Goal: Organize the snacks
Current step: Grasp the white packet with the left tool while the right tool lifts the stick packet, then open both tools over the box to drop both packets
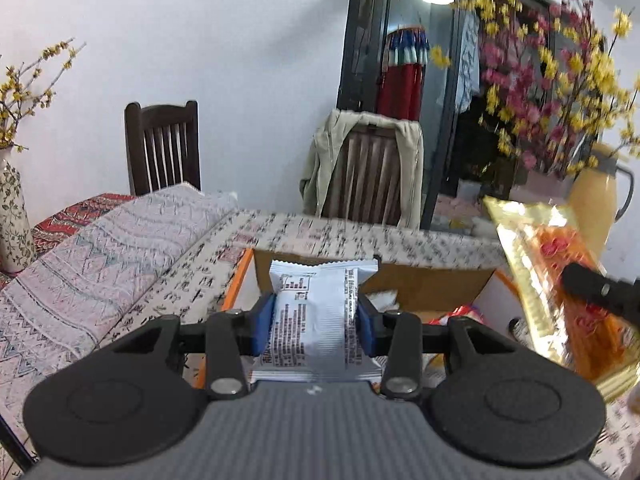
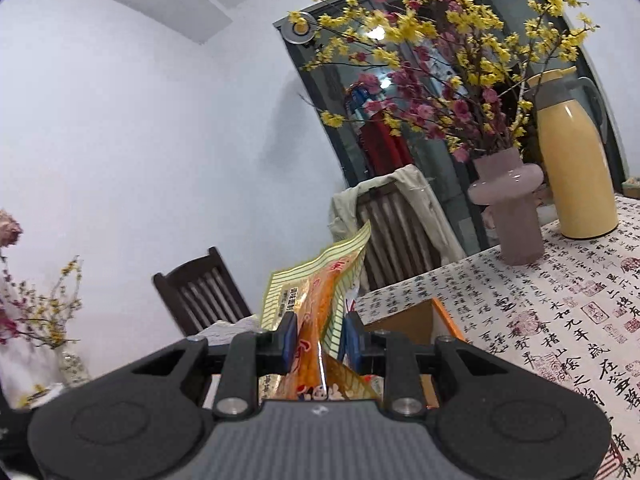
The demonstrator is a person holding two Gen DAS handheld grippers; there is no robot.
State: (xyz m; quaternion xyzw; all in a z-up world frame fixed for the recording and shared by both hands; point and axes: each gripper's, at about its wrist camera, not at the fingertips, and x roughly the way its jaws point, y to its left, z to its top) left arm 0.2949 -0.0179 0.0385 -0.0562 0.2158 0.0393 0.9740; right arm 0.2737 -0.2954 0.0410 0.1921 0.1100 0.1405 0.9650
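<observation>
My left gripper (image 1: 316, 320) is shut on a white snack packet (image 1: 316, 312) with small print, held above an open cardboard box (image 1: 420, 284) with orange edges. My right gripper (image 2: 318, 340) is shut on a yellow and orange snack bag (image 2: 316, 296), held above the same box (image 2: 416, 320). That bag (image 1: 560, 288) also shows blurred at the right of the left wrist view, with a black finger of the right gripper (image 1: 596, 286) on it. Other snacks lie inside the box, partly hidden.
The table has a calligraphy-print cloth (image 2: 560, 312). On it stand a pink vase (image 2: 516, 220) with yellow and red blossoms and a yellow thermos jug (image 2: 576, 160). A chair with a beige jacket (image 1: 360, 176) and a dark wooden chair (image 1: 164, 144) stand behind. A floral vase (image 1: 12, 220) stands at the left.
</observation>
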